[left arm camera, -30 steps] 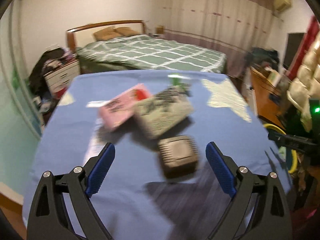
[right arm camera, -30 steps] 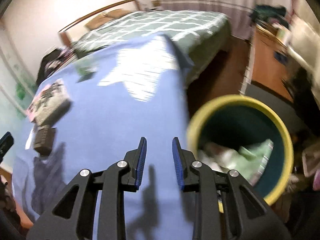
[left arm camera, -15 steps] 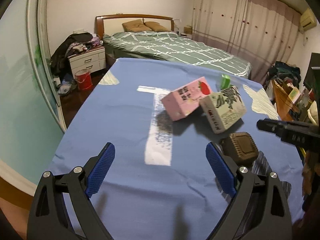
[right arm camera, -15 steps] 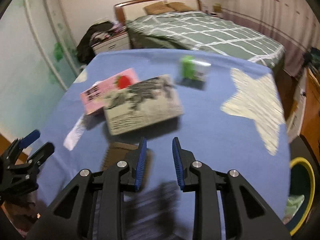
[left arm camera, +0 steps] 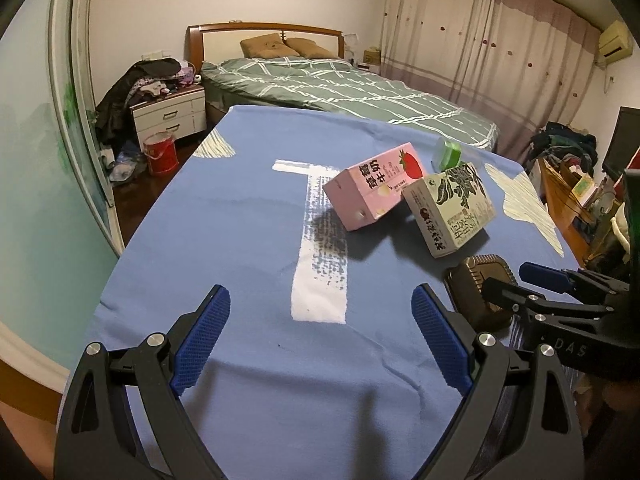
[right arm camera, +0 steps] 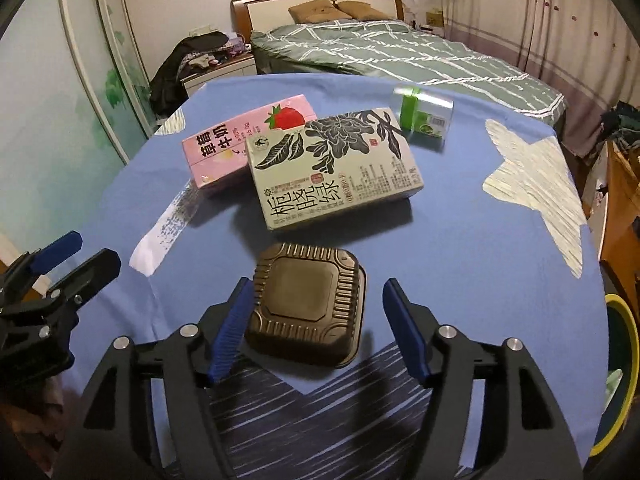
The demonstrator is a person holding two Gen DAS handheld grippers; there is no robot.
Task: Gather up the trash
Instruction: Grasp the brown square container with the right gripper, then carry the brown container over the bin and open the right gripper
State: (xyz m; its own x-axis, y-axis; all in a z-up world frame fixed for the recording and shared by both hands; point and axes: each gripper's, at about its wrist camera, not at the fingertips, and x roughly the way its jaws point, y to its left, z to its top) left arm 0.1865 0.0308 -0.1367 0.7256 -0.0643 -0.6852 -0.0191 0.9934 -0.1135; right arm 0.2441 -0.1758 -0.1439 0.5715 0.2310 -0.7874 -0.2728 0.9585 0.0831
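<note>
step: reaching for next trash | right gripper (right arm camera: 316,328) jaws opening, tray (right arm camera: 308,312) between them lower centre, not gripped | left gripper (left arm camera: 320,340) wide open, empty | bin (right arm camera: 620,372) right edge | next: judged, close on tray, carry to bin

The right gripper (right arm camera: 318,328) tilts steeply down toward the tabletop, its 2 blue-padded jaws opening, the left pad close beside a dark ribbed tray (right arm camera: 310,308) that sits between them and the right pad clear of it. The left gripper (left arm camera: 320,340) points down at a gentler slant, its jaws spread wide with nothing between them. They sit side by side, each one's tips showing at the edge of the other's view.
</note>
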